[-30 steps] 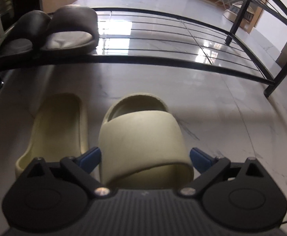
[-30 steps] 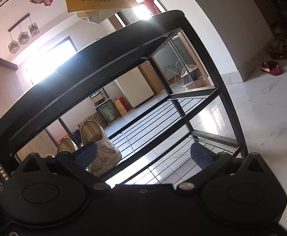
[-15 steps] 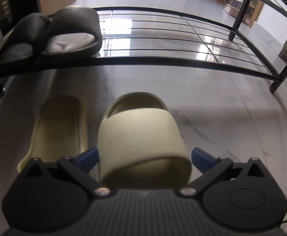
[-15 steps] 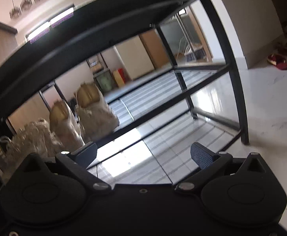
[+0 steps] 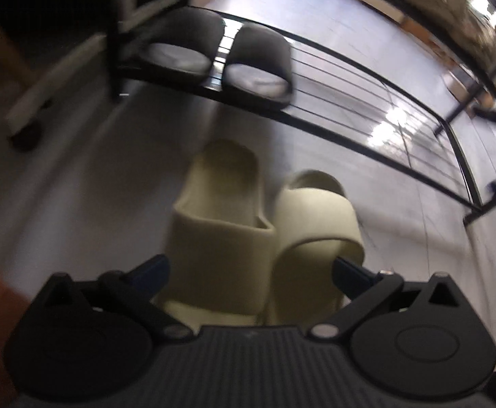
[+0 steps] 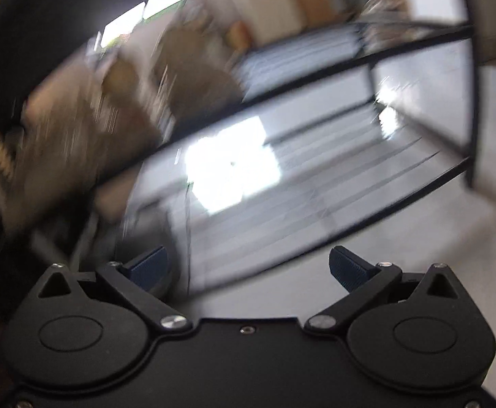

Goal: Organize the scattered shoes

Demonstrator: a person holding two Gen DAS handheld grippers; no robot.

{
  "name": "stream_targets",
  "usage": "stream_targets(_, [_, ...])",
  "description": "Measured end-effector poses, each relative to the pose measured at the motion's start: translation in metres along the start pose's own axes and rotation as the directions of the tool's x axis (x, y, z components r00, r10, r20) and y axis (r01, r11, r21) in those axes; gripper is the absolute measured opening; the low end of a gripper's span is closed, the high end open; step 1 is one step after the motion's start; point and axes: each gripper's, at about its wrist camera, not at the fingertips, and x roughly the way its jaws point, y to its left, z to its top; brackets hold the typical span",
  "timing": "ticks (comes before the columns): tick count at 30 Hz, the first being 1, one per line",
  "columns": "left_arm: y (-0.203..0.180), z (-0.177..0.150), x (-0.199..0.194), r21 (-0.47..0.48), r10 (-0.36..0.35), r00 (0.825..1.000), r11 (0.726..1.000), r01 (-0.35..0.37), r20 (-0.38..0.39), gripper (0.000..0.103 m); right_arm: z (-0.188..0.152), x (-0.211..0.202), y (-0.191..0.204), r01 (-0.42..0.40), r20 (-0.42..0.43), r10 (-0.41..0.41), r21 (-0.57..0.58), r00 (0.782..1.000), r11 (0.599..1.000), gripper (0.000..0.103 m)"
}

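Two cream slippers lie side by side on the pale floor, the left one (image 5: 220,210) and the right one (image 5: 319,217), toes towards the black shoe rack (image 5: 349,136). My left gripper (image 5: 251,270) hovers over their near ends, open wide, and its blue pads touch neither slipper. A pair of black slippers (image 5: 258,64) sits at the left end of the rack's bottom shelf. My right gripper (image 6: 248,268) is open with nothing between its fingers and faces the rack's lower shelves (image 6: 315,183). Blurred beige sneakers (image 6: 88,129) stand on a shelf to the left.
A pale furniture leg on a dark castor (image 5: 27,119) stands left of the rack. The rack's right post (image 6: 472,102) rises near a white wall. Bare marble floor (image 5: 417,244) spreads to the right of the cream slippers. Both views are motion-blurred.
The left gripper has pulled back, risen and rolled, so both cream slippers now show side by side with no pad on them. The right gripper's view has swung down from the upper shelves to the lower ones.
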Motion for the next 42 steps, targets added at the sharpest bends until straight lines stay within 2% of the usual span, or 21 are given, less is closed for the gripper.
stream_targets(3, [0.011, -0.005, -0.019, -0.023, -0.020, 0.998, 0.999, 0.022, 0.067, 0.102, -0.014, 0.025, 0.022, -0.008, -0.184, -0.013, -0.112, 0.983, 0.994, 0.103])
stream_targets(6, [0.022, -0.010, -0.017, -0.021, -0.044, 0.992, 0.999, 0.047, 0.121, 0.102, -0.028, 0.029, 0.038, -0.054, -0.243, 0.006, -0.190, 0.970, 0.980, 0.103])
stream_targets(7, [0.027, -0.007, -0.007, -0.063, -0.041, 0.996, 0.997, 0.046, 0.085, 0.102, -0.031, 0.030, 0.043, -0.047, -0.241, -0.009, -0.224, 0.970, 0.973, 0.103])
stream_targets(11, [0.037, 0.000, 0.008, -0.155, -0.072, 0.997, 0.985, 0.075, 0.025, 0.102, -0.044, 0.041, 0.057, -0.004, -0.247, -0.089, -0.353, 0.965, 0.936, 0.103])
stream_targets(15, [0.030, 0.004, 0.014, -0.046, -0.050, 0.999, 0.998, 0.049, -0.019, 0.102, -0.061, 0.059, 0.064, 0.049, -0.271, -0.194, -0.464, 0.943, 0.885, 0.103])
stream_targets(18, [0.028, 0.004, 0.015, 0.045, -0.032, 0.999, 0.998, 0.032, -0.018, 0.102, -0.062, 0.058, 0.071, 0.070, -0.282, -0.238, -0.499, 0.930, 0.864, 0.103])
stream_targets(20, [0.033, 0.006, 0.016, 0.018, -0.064, 0.998, 0.998, 0.064, -0.026, 0.102, -0.058, 0.048, 0.082, 0.063, -0.262, -0.243, -0.549, 0.934, 0.833, 0.103])
stream_targets(21, [0.035, 0.006, 0.016, 0.008, -0.073, 0.997, 0.997, 0.074, -0.029, 0.102, -0.056, 0.045, 0.089, 0.049, -0.255, -0.246, -0.594, 0.935, 0.803, 0.103])
stream_targets(24, [0.039, 0.009, 0.020, -0.045, -0.127, 0.990, 0.991, 0.124, -0.059, 0.102, -0.057, 0.041, 0.109, 0.003, -0.236, -0.269, -0.747, 0.934, 0.664, 0.103])
stream_targets(25, [0.040, 0.010, 0.021, -0.057, -0.138, 0.988, 0.989, 0.134, -0.071, 0.102, -0.058, 0.041, 0.115, -0.013, -0.228, -0.279, -0.794, 0.933, 0.607, 0.103])
stream_targets(29, [0.042, 0.011, 0.018, -0.051, -0.113, 0.991, 0.993, 0.109, -0.071, 0.102, -0.073, 0.042, 0.131, -0.087, -0.194, -0.331, -0.946, 0.924, 0.313, 0.103])
stream_targets(31, [0.046, 0.014, 0.013, -0.057, -0.112, 0.992, 0.992, 0.108, -0.066, 0.102, -0.083, 0.038, 0.132, -0.179, -0.235, -0.314, -0.964, 0.920, 0.197, 0.103])
stream_targets(32, [0.048, 0.015, 0.011, -0.063, -0.114, 0.992, 0.992, 0.110, -0.063, 0.102, -0.086, 0.036, 0.132, -0.223, -0.262, -0.303, -0.962, 0.916, 0.157, 0.103])
stream_targets(36, [0.057, 0.015, -0.002, -0.066, -0.134, 0.990, 0.989, 0.131, -0.044, 0.102, -0.084, 0.032, 0.129, -0.360, -0.384, -0.235, -0.922, 0.893, 0.139, 0.098])
stream_targets(38, [0.059, 0.014, -0.008, -0.049, -0.119, 0.992, 0.992, 0.117, -0.035, 0.102, -0.086, 0.035, 0.127, -0.398, -0.410, -0.210, -0.912, 0.887, 0.101, 0.095])
stream_targets(40, [0.061, 0.016, -0.009, -0.052, -0.085, 0.996, 0.995, 0.084, -0.024, 0.102, -0.091, 0.045, 0.125, -0.419, -0.425, -0.236, -0.905, 0.874, 0.076, 0.080])
stream_targets(41, [0.061, 0.018, -0.007, -0.063, -0.079, 0.997, 0.995, 0.077, -0.026, 0.102, -0.094, 0.051, 0.123, -0.433, -0.436, -0.253, -0.899, 0.864, 0.071, 0.067])
stream_targets(42, [0.062, 0.019, -0.004, -0.074, -0.073, 0.997, 0.995, 0.071, -0.028, 0.102, -0.095, 0.056, 0.122, -0.444, -0.446, -0.264, -0.893, 0.855, 0.071, 0.063])
